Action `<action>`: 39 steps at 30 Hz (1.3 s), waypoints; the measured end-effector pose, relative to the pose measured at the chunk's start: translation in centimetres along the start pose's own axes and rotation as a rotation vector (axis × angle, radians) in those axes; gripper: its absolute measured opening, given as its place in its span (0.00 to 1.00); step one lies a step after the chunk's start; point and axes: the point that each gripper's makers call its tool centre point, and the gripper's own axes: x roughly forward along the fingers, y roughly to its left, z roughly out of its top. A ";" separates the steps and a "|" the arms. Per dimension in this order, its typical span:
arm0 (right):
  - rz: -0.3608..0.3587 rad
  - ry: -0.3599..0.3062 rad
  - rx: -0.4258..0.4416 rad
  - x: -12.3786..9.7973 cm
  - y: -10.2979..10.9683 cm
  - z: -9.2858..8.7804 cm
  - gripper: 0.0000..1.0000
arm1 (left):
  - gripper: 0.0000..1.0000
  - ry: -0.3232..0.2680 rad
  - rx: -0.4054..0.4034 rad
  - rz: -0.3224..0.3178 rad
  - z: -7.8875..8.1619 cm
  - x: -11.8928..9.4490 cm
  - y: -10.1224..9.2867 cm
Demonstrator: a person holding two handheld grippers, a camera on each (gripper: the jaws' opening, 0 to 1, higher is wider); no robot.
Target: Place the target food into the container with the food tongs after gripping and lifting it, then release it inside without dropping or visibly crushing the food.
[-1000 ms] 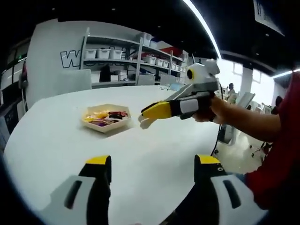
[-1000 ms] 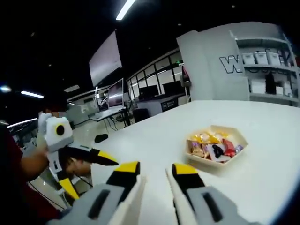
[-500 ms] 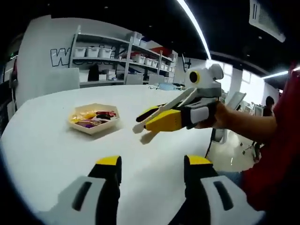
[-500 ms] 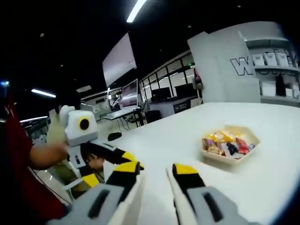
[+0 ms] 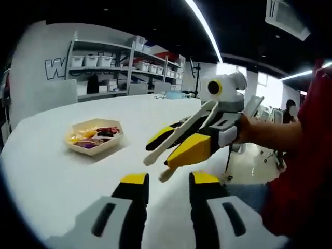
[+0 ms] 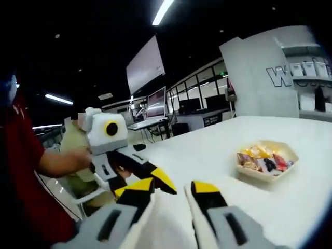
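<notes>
While the tray (image 5: 93, 139) of wrapped snacks (image 6: 265, 161) sits well away on the white table (image 5: 62, 176), the right gripper (image 5: 174, 148) is clamped on the food tongs (image 5: 179, 132), angled trayward for a pick; the left gripper (image 5: 165, 181) waits slightly parted, empty.

My tongs (image 5: 176, 136) are pale, both arms side by side, slanting down toward the white table (image 5: 62, 176). The tray (image 5: 94, 138) is a cream six-sided dish lying flat there, well apart from them, with the wrapped snacks (image 6: 265, 159), yellow, red and purple, piled inside.
</notes>
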 end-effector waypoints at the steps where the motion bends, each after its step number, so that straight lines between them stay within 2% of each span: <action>1: 0.002 -0.001 -0.005 0.0 0.1 0.0 0.22 | 0.21 -0.004 -0.005 -0.005 0.1 0.0 -0.1; 9: 0.030 -0.023 0.009 0.1 0.7 0.0 0.23 | 0.16 -0.002 0.009 -0.065 0.1 0.4 -0.8; 11: 0.030 -0.019 0.010 0.1 0.7 -0.2 0.24 | 0.13 0.003 0.067 -0.060 0.0 0.6 -0.5; 13: 0.027 -0.021 0.008 0.1 0.6 -0.3 0.24 | 0.11 0.009 0.106 -0.083 -0.2 0.5 -0.9; 18: 0.027 -0.013 0.008 -0.1 0.3 -0.6 0.26 | 0.09 0.038 0.104 -0.109 -0.5 0.7 -1.1; 25: 0.024 -0.028 0.034 -0.9 -0.4 -0.6 0.31 | 0.04 0.065 0.154 -0.144 -0.8 0.8 -1.3; 28: -0.001 -0.074 0.029 -1.7 -1.2 0.2 0.29 | 0.01 0.070 0.156 -0.166 -0.8 0.7 -1.5; 30: 0.006 -0.074 0.040 -2.1 -1.4 0.1 0.27 | 0.01 0.062 0.149 -0.155 -0.7 0.6 -1.1; 32: 0.014 -0.066 0.048 -2.1 -1.3 -0.1 0.26 | 0.01 0.080 0.139 -0.174 -1.0 0.7 -1.2; 35: -0.010 -0.047 0.034 -2.1 -1.6 -0.8 0.30 | 0.01 0.105 0.161 -0.174 -1.5 0.8 -1.0; 39: -0.039 -0.061 0.018 -2.6 -2.5 -1.1 0.35 | 0.01 0.111 0.163 -0.181 -1.7 0.7 -0.6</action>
